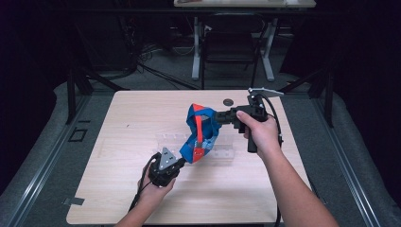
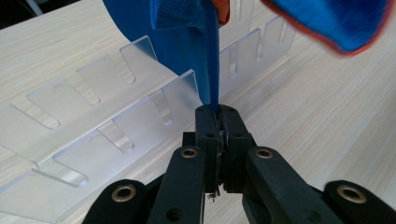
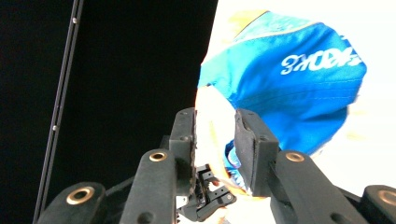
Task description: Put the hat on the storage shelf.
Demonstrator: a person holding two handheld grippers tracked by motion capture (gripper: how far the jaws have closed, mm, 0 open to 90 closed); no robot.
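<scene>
A blue cloth item with orange trim and an orange strap (image 1: 201, 130) hangs stretched above the wooden table (image 1: 137, 118). My left gripper (image 1: 182, 160) is at its lower end, near the table's front. In the left gripper view its jaws (image 2: 218, 112) are shut on a blue strip of the cloth (image 2: 208, 70). My right gripper (image 1: 218, 117) reaches the upper end from the right. In the right gripper view its jaws (image 3: 215, 122) stand apart, with a blurred orange edge of the cloth (image 3: 299, 79) between them and a gap beside the pads.
A clear slotted acrylic rack (image 1: 222, 152) (image 2: 93, 135) lies on the table under the cloth. A small dark round disc (image 1: 228, 101) sits near the far edge. Behind the table stand a dark chair (image 1: 229, 47) and another desk's legs.
</scene>
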